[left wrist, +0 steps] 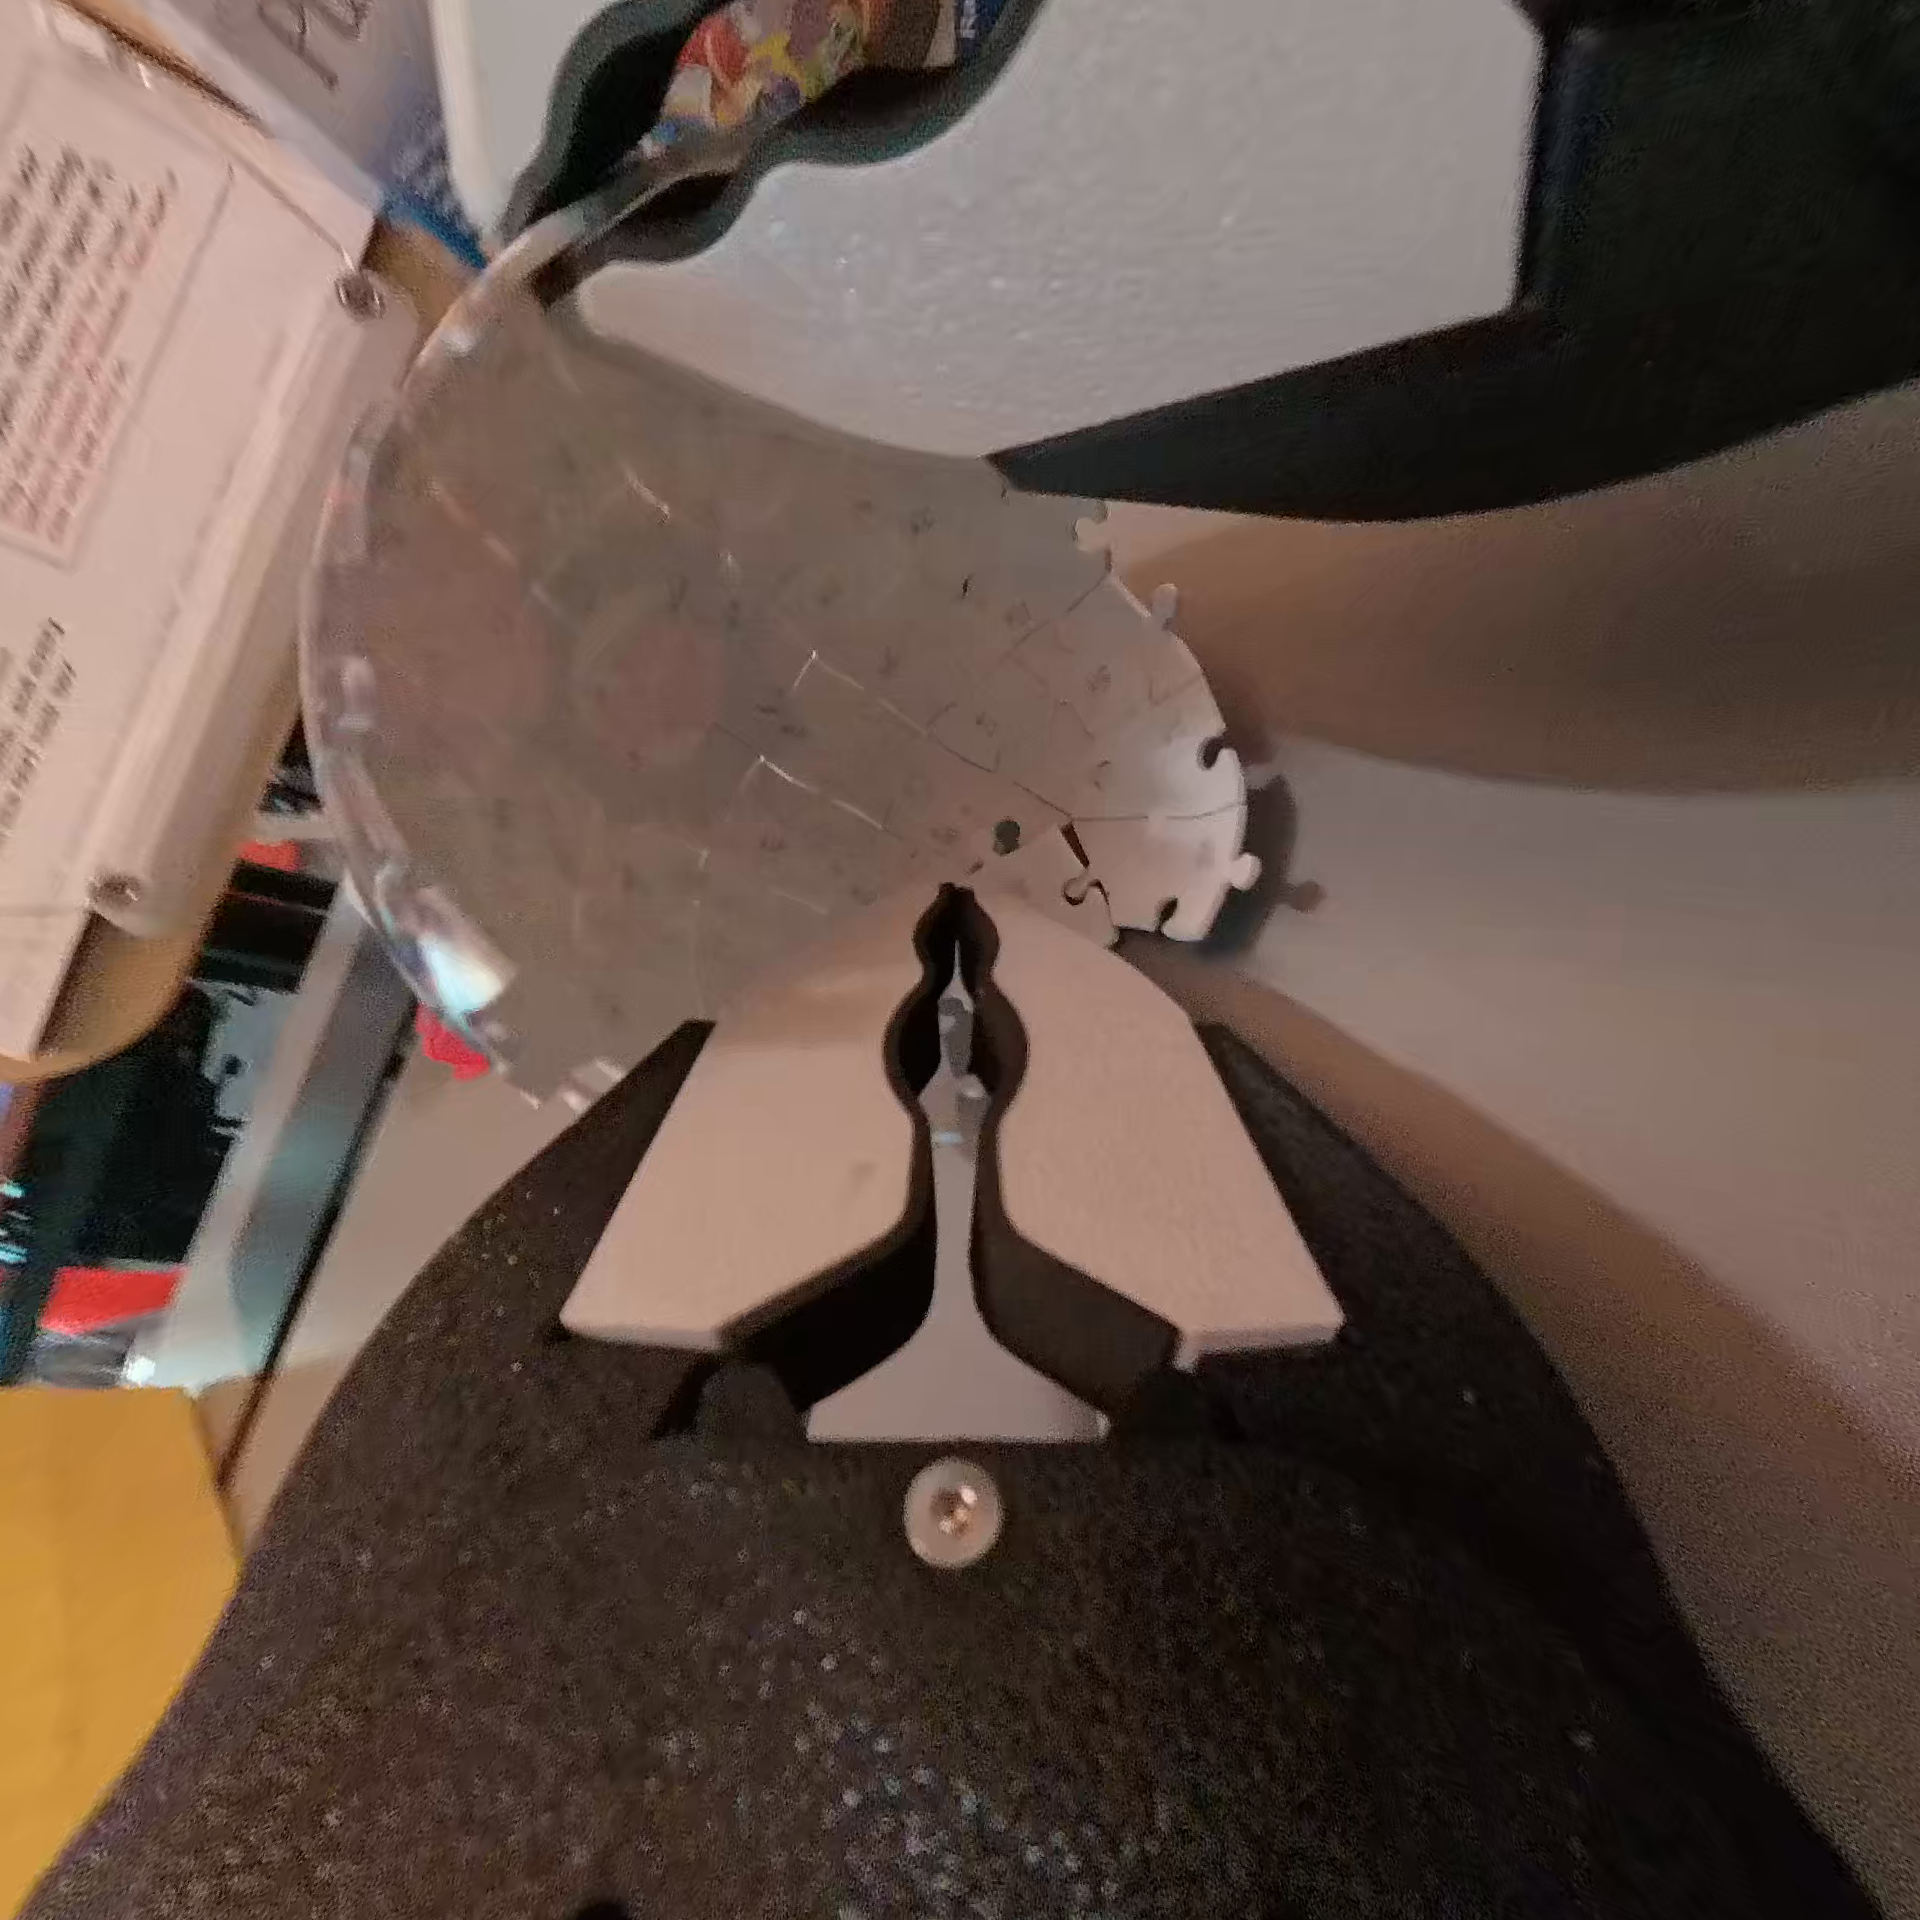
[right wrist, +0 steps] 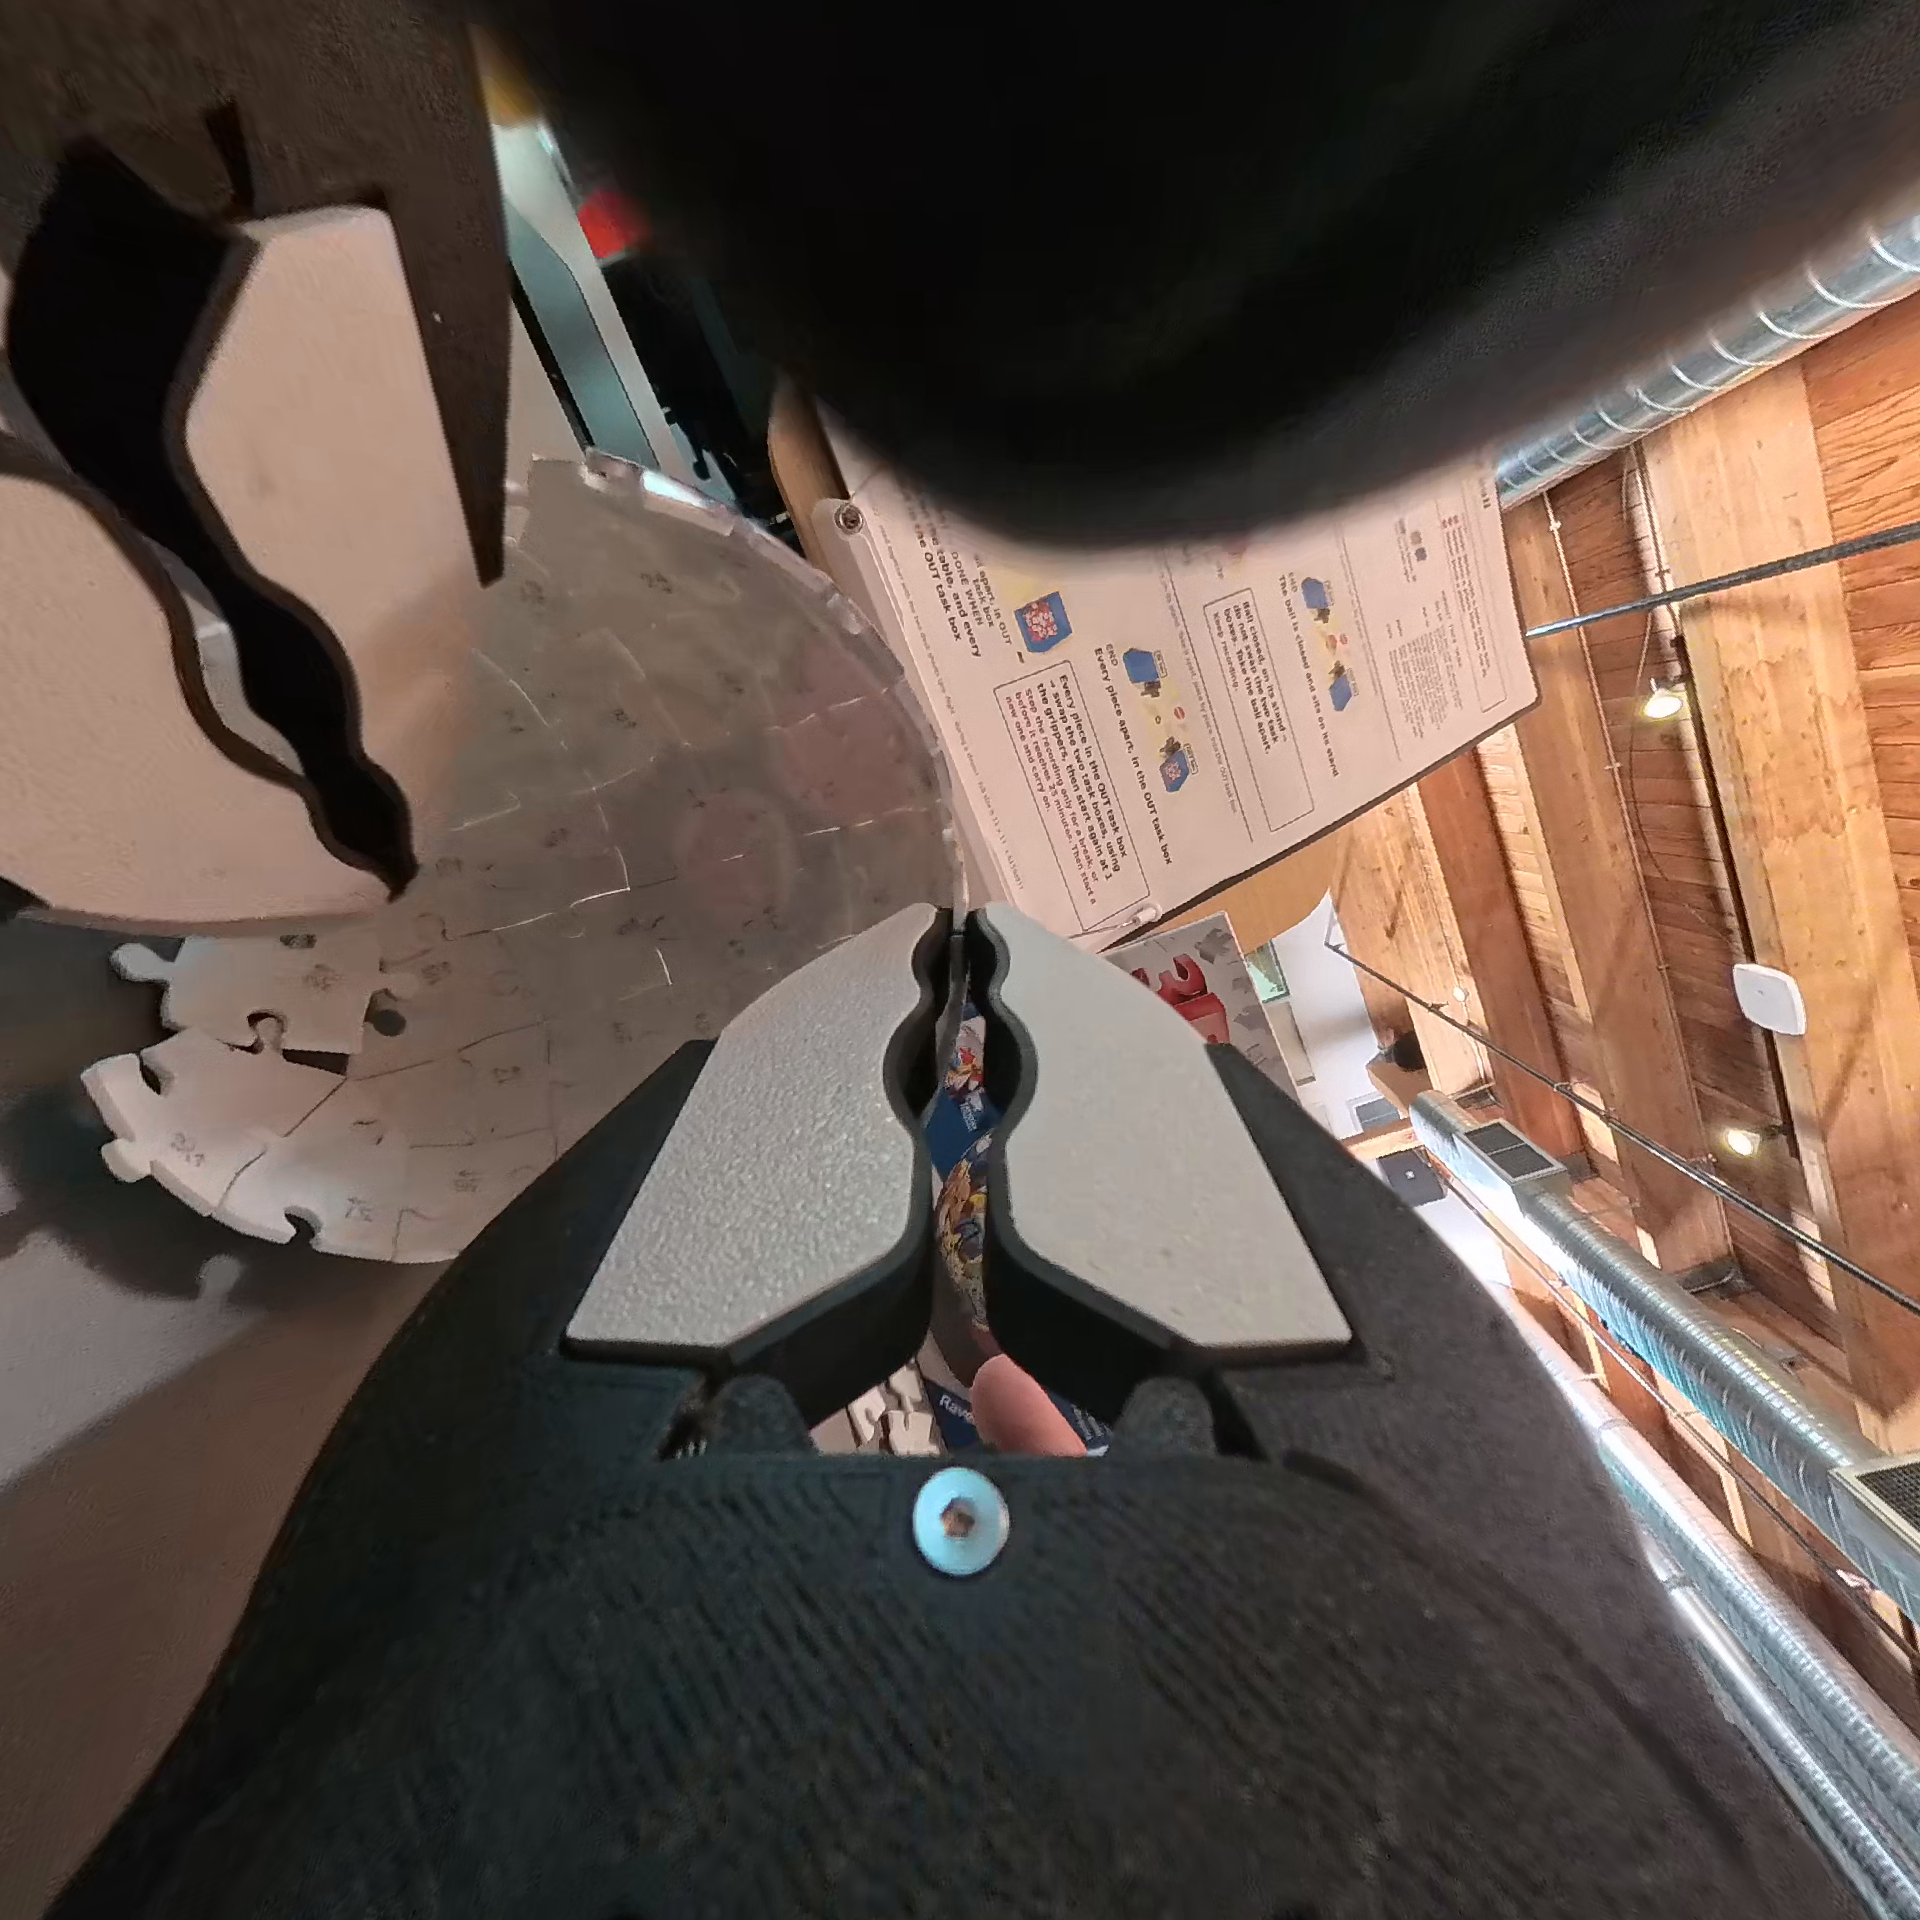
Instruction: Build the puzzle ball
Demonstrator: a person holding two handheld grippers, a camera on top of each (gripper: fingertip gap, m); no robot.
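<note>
Timber-clad wall and metal ducting at right of right wrist view; instruction sheet (right wrist: 1195,675) at centre. Nearest, bottom centre: left tool (left wrist: 958,920) pinched shut on lower rim of puzzle ball shell (left wrist: 727,707), grey underside showing, knobbed edge pieces at right. Right tool (right wrist: 958,935) closed against opposite rim; what it pinches, cannot tell. Step judged: steadying partial shell with both tools. Next: free one tool, fetch loose piece, align knob to gap.

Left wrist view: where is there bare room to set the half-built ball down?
Bare white surface lies right of the puzzle shell's toothed edge, bordered by a tan band; another bare patch shows above the shell. The left is crowded: instruction sheet, yellow box, dark clutter.
</note>
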